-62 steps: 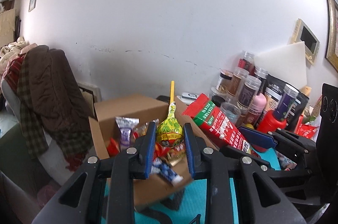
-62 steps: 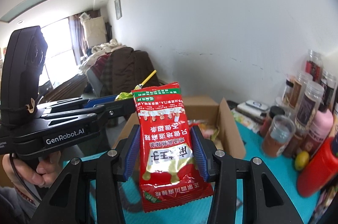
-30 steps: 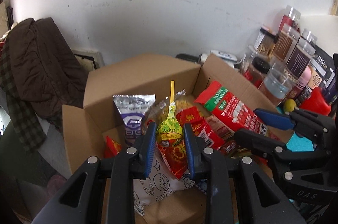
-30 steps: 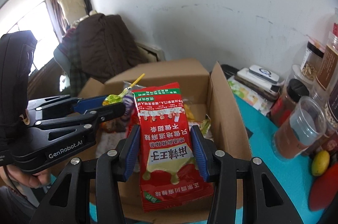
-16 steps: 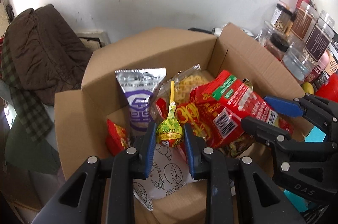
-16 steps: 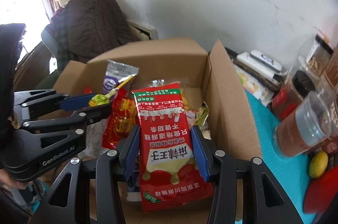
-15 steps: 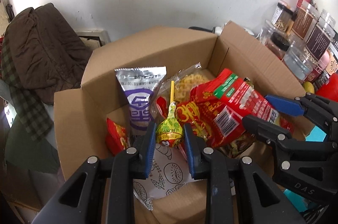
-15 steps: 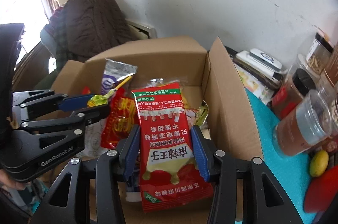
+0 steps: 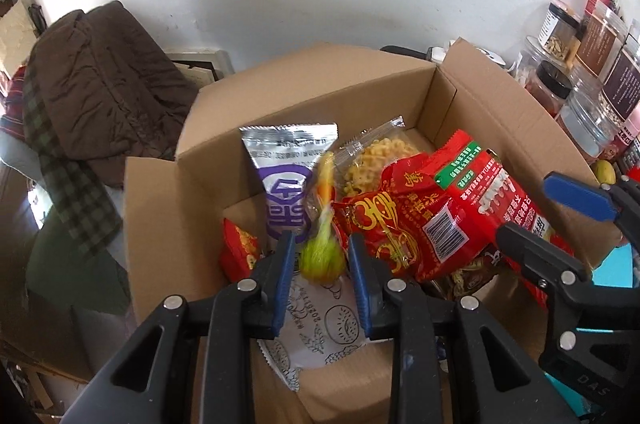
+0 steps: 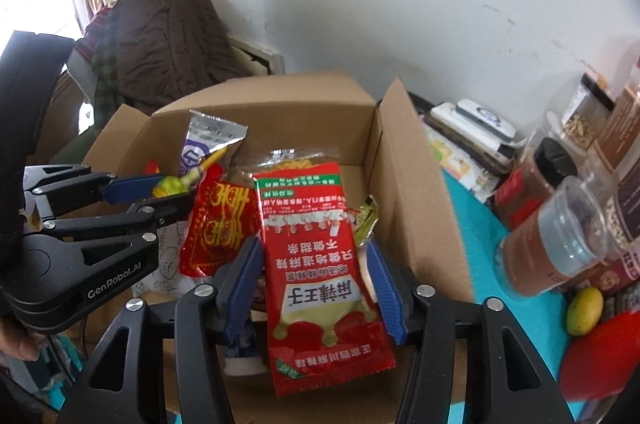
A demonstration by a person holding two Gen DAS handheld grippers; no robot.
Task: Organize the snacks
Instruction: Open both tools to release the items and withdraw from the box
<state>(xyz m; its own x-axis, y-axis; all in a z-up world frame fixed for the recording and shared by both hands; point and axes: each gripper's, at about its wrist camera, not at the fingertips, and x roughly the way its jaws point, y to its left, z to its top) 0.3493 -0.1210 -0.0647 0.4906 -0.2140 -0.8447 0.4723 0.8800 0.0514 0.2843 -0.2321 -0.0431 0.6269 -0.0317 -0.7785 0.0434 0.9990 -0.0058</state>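
An open cardboard box (image 9: 472, 95) holds several snack packets, among them a silver and purple pouch (image 9: 286, 179). My left gripper (image 9: 322, 262) is over the box with its jaws opened; the yellow-green lollipop (image 9: 322, 260) is blurred and loose between them. My right gripper (image 10: 314, 280) is open over the box; the red spicy-strip packet (image 10: 320, 264) hangs between the parted jaws with gaps on both sides. The box also shows in the right wrist view (image 10: 404, 159), with the lollipop (image 10: 172, 185) at the left gripper's tips.
Jars and spice bottles (image 10: 560, 232) stand right of the box on the teal table top (image 10: 472, 224). A small yellow fruit (image 10: 585, 310) and a red bottle lie near them. A brown coat over a chair (image 9: 100, 95) is left of the box, a white wall behind.
Both grippers have opened over the box. The lollipop has come loose and tips down between the left jaws. The red packet is no longer clamped by the right jaws.
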